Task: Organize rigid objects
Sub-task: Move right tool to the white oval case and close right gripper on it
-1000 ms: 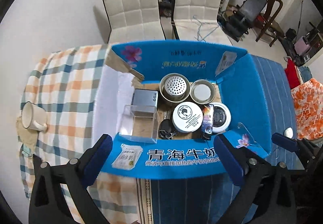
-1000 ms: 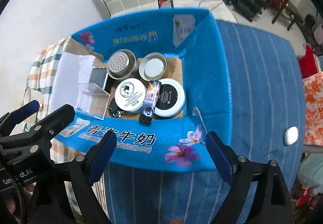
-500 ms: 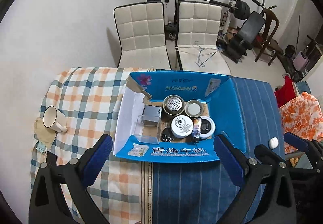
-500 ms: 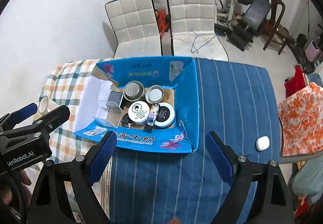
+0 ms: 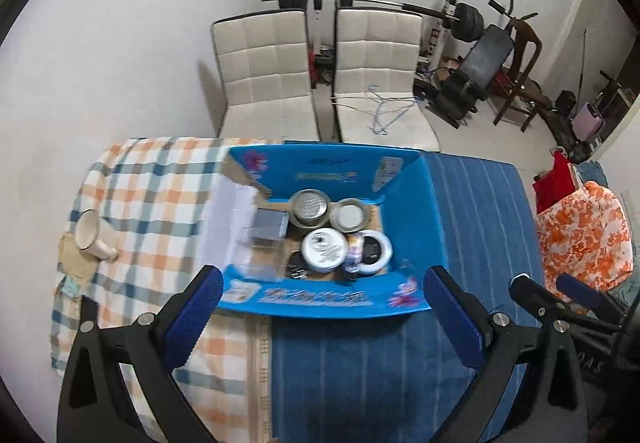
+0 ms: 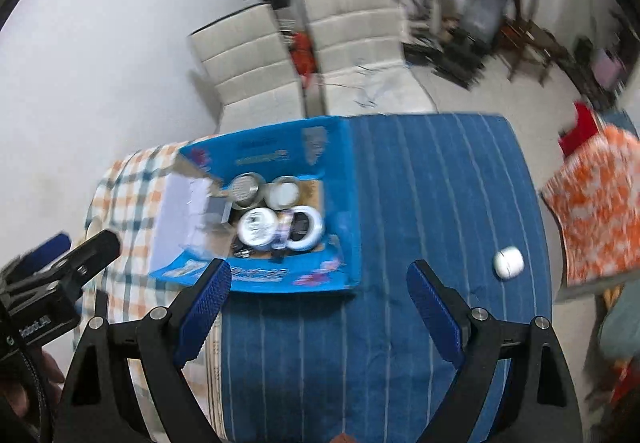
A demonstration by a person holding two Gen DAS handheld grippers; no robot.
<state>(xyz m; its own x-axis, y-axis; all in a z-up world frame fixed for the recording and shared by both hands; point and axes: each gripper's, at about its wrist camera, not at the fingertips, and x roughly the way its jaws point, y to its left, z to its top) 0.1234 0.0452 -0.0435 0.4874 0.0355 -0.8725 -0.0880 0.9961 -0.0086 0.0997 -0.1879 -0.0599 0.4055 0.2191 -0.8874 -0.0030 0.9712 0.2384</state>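
Observation:
An open blue cardboard box (image 5: pixel 328 167) (image 6: pixel 256 155) sits mid-table. It holds a metal strainer tin (image 5: pixel 310 205), a small white-lidded tin (image 5: pixel 351 214), a white round jar (image 5: pixel 324 251), a black-and-white lid (image 5: pixel 374 249), a clear plastic box (image 5: pixel 262 255) and dark keys. My left gripper (image 5: pixel 322 283) hovers above the box's near wall, open and empty. My right gripper (image 6: pixel 318 273) hangs open and empty over the box's near right corner. A small white round case (image 6: pixel 508 262) lies alone on the blue cloth to the right.
A white mug (image 5: pixel 90 235) stands on the checked cloth (image 5: pixel 148 203) at the left; a blue striped cloth (image 5: pixel 472 211) covers the right side. Two white chairs (image 5: pixel 268 75) stand behind the table. Orange floral fabric (image 5: pixel 584 235) lies at the right, gym gear beyond.
Both grippers have risen and drawn back from the box, which now looks smaller and farther below. The white case has come into the right wrist view. Jaws unchanged.

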